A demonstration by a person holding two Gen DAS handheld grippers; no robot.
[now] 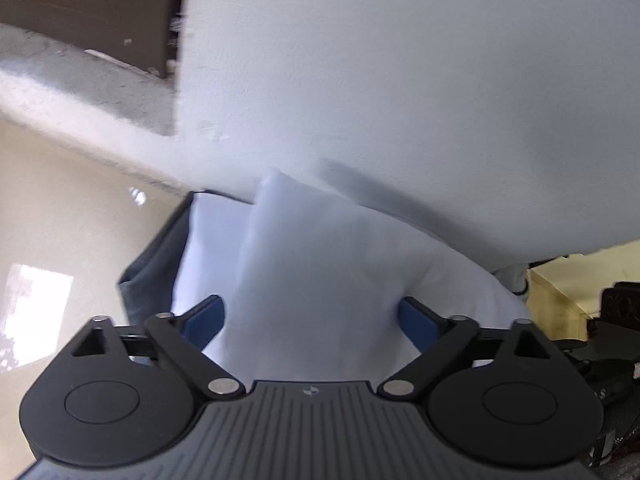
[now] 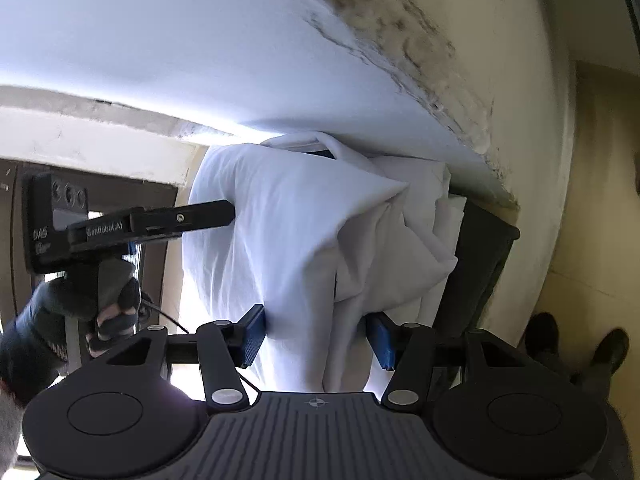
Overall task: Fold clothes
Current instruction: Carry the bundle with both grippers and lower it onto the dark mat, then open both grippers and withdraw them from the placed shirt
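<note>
White cotton garment [image 2: 296, 240] hangs mid-frame, soft and limp. Our right gripper [image 2: 316, 338] pinches its bunched lower part; our left gripper [image 1: 310, 320] is wide open around slack cloth. We would grab a hem.

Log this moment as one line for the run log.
left gripper: open, white garment between jaws | right gripper: shut on white garment

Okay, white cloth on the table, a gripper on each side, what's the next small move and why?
Probably close the left hand-held gripper on the white cloth. Its jaws stand wide open with a fold of the cloth between them, pads not pressing. The right hand-held gripper has bunched cloth between its blue pads and looks closed on it, so the left side seems to need a grip first.
</note>
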